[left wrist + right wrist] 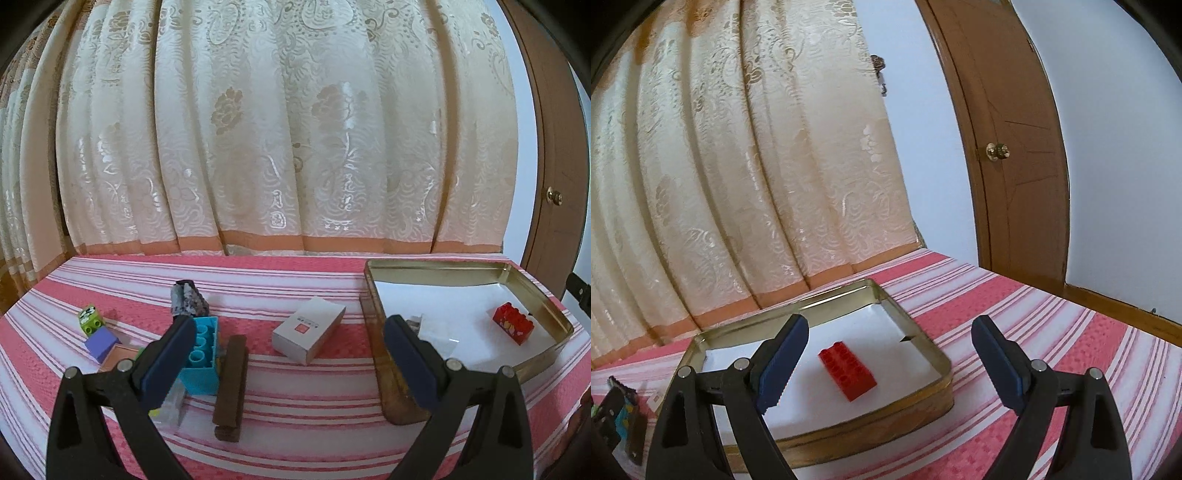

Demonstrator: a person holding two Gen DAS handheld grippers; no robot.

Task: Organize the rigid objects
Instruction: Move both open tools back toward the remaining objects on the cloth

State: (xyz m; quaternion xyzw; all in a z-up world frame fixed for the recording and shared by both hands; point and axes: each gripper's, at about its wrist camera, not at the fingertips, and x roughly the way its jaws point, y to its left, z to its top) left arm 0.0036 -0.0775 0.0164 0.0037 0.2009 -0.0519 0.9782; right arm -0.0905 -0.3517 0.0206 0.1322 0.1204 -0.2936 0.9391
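Note:
A gold metal tin (373,291) lined with white paper holds a red brick (513,324); the tin (916,406) and the red brick (847,373) also show in the right wrist view. On the striped cloth lie a white box (308,334), a brown bar (231,384), a blue brick (201,356), a speckled dark block (188,299), a green brick (89,319), a purple block (101,343) and a pink block (120,356). My left gripper (291,354) is open and empty, above the brown bar and white box. My right gripper (890,360) is open and empty, over the tin.
A cream patterned curtain (277,129) hangs behind the table. A brown wooden door (1023,166) with a brass knob stands at the right. The red-and-white striped cloth (1052,332) stretches to the right of the tin. A clear plastic piece (437,330) lies in the tin.

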